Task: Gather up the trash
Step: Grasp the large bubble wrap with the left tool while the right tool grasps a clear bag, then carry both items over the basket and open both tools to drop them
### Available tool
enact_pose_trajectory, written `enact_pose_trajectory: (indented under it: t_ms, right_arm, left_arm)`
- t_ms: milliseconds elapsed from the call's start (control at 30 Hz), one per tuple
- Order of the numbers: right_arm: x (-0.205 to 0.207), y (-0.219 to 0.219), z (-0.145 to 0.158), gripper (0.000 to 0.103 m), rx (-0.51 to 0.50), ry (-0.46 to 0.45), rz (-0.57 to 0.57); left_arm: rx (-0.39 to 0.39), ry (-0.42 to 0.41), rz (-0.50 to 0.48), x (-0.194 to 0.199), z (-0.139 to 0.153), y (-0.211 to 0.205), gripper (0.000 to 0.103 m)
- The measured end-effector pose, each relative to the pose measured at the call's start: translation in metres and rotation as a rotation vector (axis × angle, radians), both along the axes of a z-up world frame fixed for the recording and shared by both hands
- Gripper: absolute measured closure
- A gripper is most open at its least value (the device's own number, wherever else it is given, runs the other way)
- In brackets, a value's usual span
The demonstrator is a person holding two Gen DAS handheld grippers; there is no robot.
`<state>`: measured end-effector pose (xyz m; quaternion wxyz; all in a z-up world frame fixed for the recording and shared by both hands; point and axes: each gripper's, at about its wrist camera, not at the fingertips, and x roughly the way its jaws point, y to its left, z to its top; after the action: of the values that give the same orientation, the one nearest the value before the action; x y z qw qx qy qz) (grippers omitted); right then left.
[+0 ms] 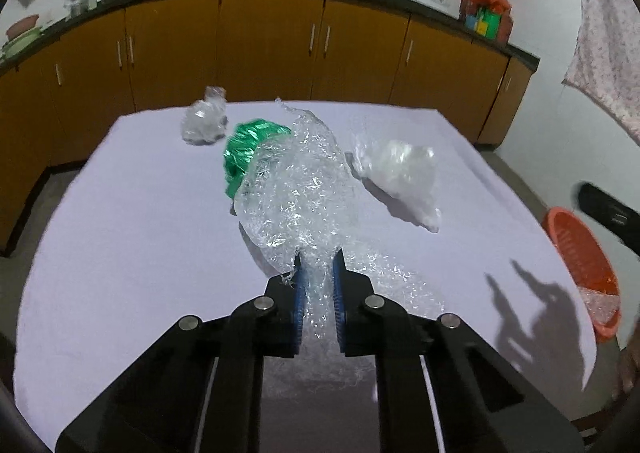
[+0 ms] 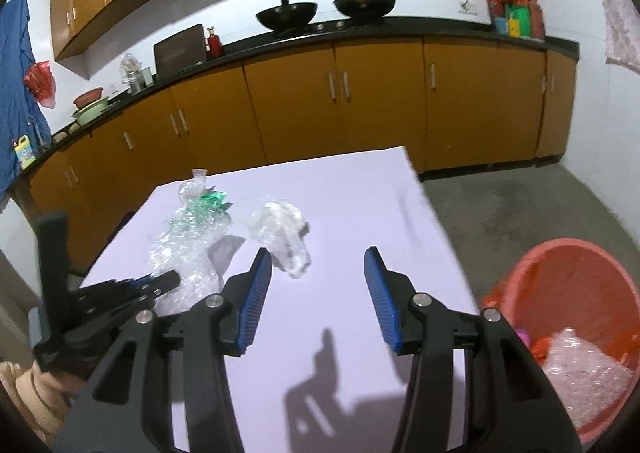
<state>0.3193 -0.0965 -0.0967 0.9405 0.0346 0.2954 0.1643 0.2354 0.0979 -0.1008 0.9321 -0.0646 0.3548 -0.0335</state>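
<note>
Partly done, we judge: the bin (image 2: 568, 317) beside the surface (image 2: 340, 213) already holds bubble wrap. Our left hand-held gripper (image 1: 318, 273) is clamped on the bubble wrap (image 1: 296, 189) at mid-surface; the right hand-held gripper (image 2: 318, 285) is half-spread, empty. Green foil (image 1: 244, 153) and two clear bags (image 1: 400, 169) remain. Kitchen: orange cabinets (image 2: 360, 105), two woks (image 2: 286, 15).
</note>
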Motion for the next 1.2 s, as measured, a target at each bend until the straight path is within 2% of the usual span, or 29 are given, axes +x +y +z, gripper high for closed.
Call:
enact_pose_trajectory:
  t_ms: [300, 433, 600, 767, 900, 1200]
  right_arm:
    - [0.04, 0.052, -0.02, 0.055, 0.005, 0.061, 0.087]
    - [0.057, 0.071, -0.028, 0.056, -0.011, 0.067, 0.093]
    - [0.075, 0.09, -0.04, 0.067, -0.046, 0.069, 0.083]
    - [0.088, 0.094, -0.048, 0.077, -0.056, 0.081, 0.062]
    - [0.09, 0.096, -0.053, 0.094, -0.076, 0.09, 0.077]
    - [0.061, 0.059, -0.037, 0.098, -0.038, 0.051, 0.069]
  left_arm:
    - [-0.065, -0.086, 0.067, -0.04, 0.025, 0.059, 0.09]
    - [-0.023, -0.111, 0.112, -0.044, 0.031, 0.074, 0.09]
    - [0.013, -0.112, 0.155, -0.041, 0.027, 0.085, 0.09]
    - [0.006, -0.096, 0.17, -0.037, 0.021, 0.088, 0.09]
    - [-0.002, -0.095, 0.168, -0.038, 0.02, 0.088, 0.09]
    - [-0.016, -0.11, 0.134, -0.04, 0.028, 0.073, 0.09]
